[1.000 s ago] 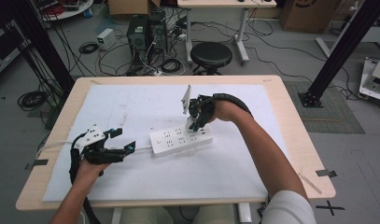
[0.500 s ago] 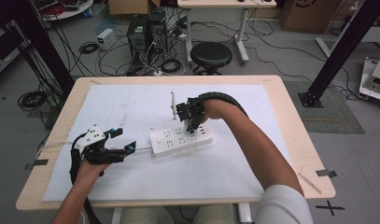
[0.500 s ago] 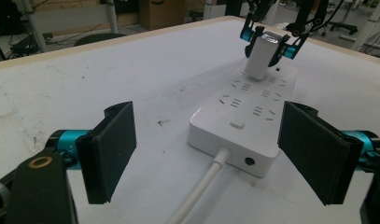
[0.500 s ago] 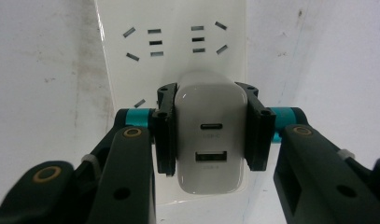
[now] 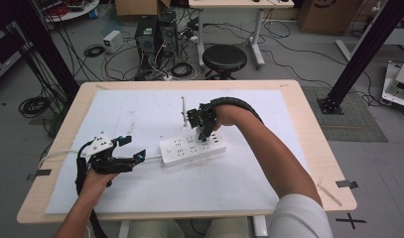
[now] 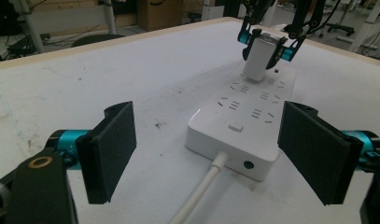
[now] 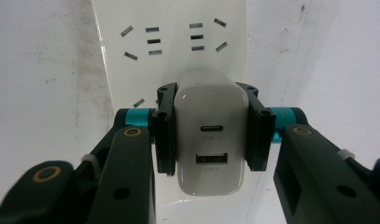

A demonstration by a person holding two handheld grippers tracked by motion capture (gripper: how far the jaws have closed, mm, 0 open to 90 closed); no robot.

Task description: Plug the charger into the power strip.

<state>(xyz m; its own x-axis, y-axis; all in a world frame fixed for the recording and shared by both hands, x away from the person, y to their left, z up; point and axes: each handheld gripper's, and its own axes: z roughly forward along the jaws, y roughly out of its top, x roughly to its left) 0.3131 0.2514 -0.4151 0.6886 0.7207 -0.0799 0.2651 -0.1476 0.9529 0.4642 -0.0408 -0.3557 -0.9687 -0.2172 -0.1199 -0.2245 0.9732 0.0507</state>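
Two grippers at work over a white sheet on a wooden table (image 5: 313,124). Right gripper (image 5: 202,133) points down, jaws clamped on both sides of a white USB charger (image 7: 211,140), which has two ports on its top face. Charger sits upright over the right end of a white power strip (image 5: 192,149); in the left gripper view its base meets the strip's face, but cannot tell if the prongs are fully seated. Power strip lies flat near the middle of the table, slightly angled, its white cable (image 6: 201,191) leaving the left end toward the left gripper. Left gripper (image 5: 132,151) rests low at the near left of the table, jaws spread wide with nothing between them, pointing at the strip's left end, close but apart from it. A thin white stick (image 5: 183,110) stands just left of the right gripper. Black stool (image 5: 224,58) and cables on the floor beyond the far edge.
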